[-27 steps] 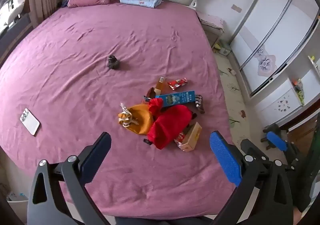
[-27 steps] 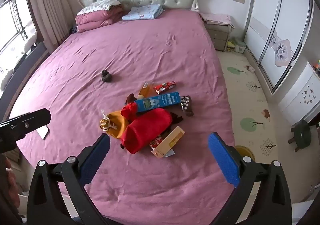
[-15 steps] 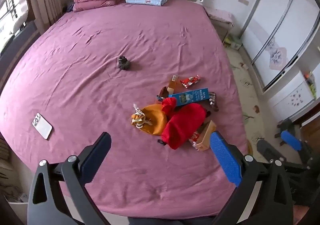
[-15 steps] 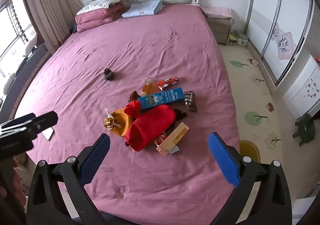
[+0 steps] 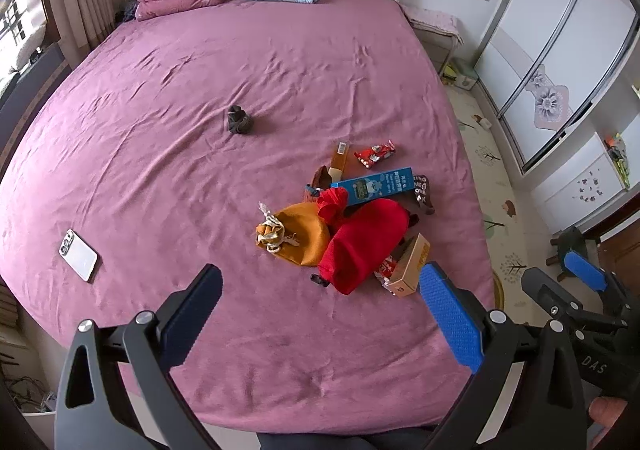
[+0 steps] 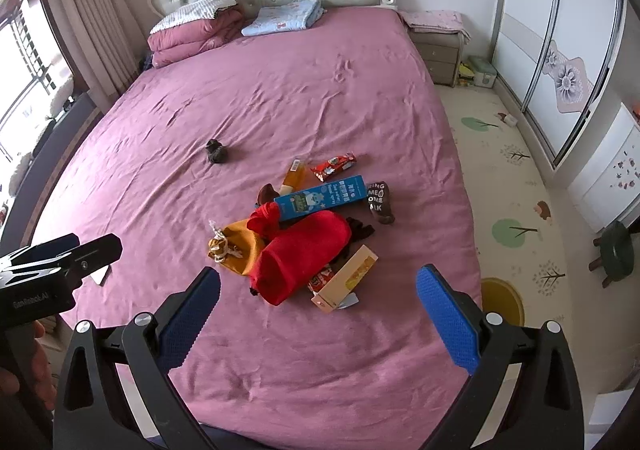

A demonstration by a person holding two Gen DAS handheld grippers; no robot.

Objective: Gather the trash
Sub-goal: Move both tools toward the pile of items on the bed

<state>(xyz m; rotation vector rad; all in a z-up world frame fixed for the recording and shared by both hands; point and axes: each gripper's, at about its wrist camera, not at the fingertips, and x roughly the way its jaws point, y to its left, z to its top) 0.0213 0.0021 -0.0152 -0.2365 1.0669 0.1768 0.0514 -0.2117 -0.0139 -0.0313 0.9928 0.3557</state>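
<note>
Both tongs spread wide above the foot of the bed, trash pile dead ahead.

Left tongs (image 5: 320, 306) and right tongs (image 6: 318, 300) stand apart, nothing between them, hovering over the purple bed (image 6: 280, 97). The trash sits clustered right of centre: a red pouch (image 6: 300, 258) against an orange pouch (image 6: 240, 248), a blue carton (image 6: 320, 197) with small print too fine to read, a red wrapper (image 6: 333, 165), a tan box (image 6: 346, 278), and a dark sock (image 6: 380, 201) reading "ME", "OME", "ALK". A dark lump (image 6: 216, 151) lies alone, well apart. A phone (image 5: 78, 254) rests near the left edge. Wide bare sheet all around; the pile sits near the right edge.
</note>
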